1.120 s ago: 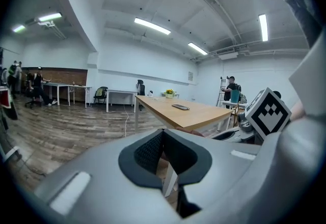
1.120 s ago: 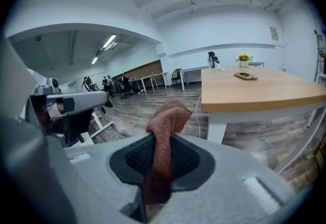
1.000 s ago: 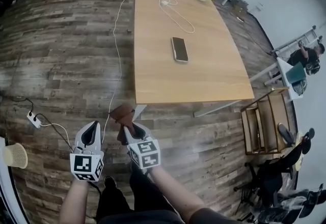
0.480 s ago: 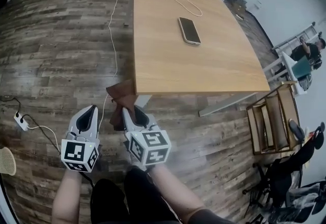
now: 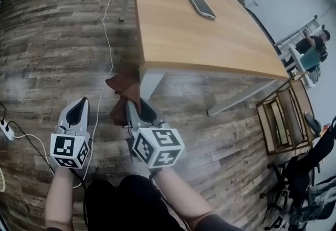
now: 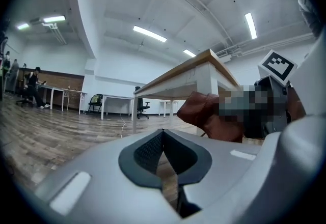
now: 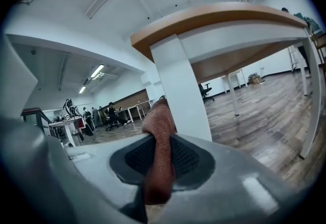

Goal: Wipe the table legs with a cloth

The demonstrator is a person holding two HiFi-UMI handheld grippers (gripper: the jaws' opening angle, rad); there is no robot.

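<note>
1. My right gripper (image 7: 159, 163) is clamped on the cloth (image 7: 157, 121). The brown fabric runs up between both pads and bunches above the tips.
2. The top of the cloth sits at the left edge of the white leg (image 7: 181, 90), just under the tabletop (image 7: 219, 14) corner. In the right gripper view it overlaps the leg, but I can't confirm real contact.
3. In the head view the cloth (image 5: 123, 91) hangs just left of the leg (image 5: 148, 82). My right gripper (image 5: 132, 106) is below it, low over the floor (image 5: 52, 41).
4. My left gripper (image 6: 163, 134) is closed and empty. The pads meet at the tips, and a thin slit lower down shows floor.
5. In the head view my left gripper (image 5: 81, 105) sits left of the right one, clear of both cloth and leg.
6. From the left gripper view the cloth (image 6: 204, 113) is off to the right, in front of the leg (image 6: 206, 83).
7. A phone (image 5: 201, 5) lies flat on the tabletop, well apart from this corner.
8. A white cable (image 5: 107, 25) runs along the floor left of the table.
</note>
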